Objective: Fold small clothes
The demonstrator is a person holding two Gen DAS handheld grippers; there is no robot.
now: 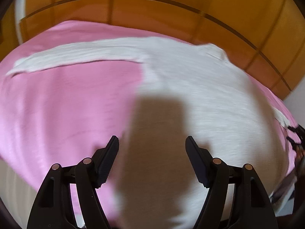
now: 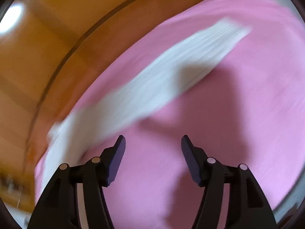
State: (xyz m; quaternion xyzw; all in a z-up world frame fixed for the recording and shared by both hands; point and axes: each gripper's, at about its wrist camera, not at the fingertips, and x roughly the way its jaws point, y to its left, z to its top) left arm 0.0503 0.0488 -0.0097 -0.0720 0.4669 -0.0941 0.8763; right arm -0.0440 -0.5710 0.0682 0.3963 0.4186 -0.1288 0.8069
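Observation:
A white long-sleeved garment (image 1: 190, 87) lies flat on a pink sheet (image 1: 66, 105); one sleeve (image 1: 76, 55) stretches out to the left. My left gripper (image 1: 152, 143) hovers open above the garment's body, nothing between its fingers, its shadow falling on the cloth. In the right wrist view the other sleeve (image 2: 162, 76) runs as a blurred white band diagonally across the pink sheet (image 2: 238, 114). My right gripper (image 2: 153, 143) hangs open over bare pink sheet just below that sleeve, holding nothing. Both views are motion-blurred.
An orange-brown wooden headboard (image 1: 152, 9) curves behind the bed, seen also as the headboard (image 2: 47, 57) at the left of the right wrist view. At the far right edge of the left wrist view part of the other gripper (image 1: 297, 139) shows.

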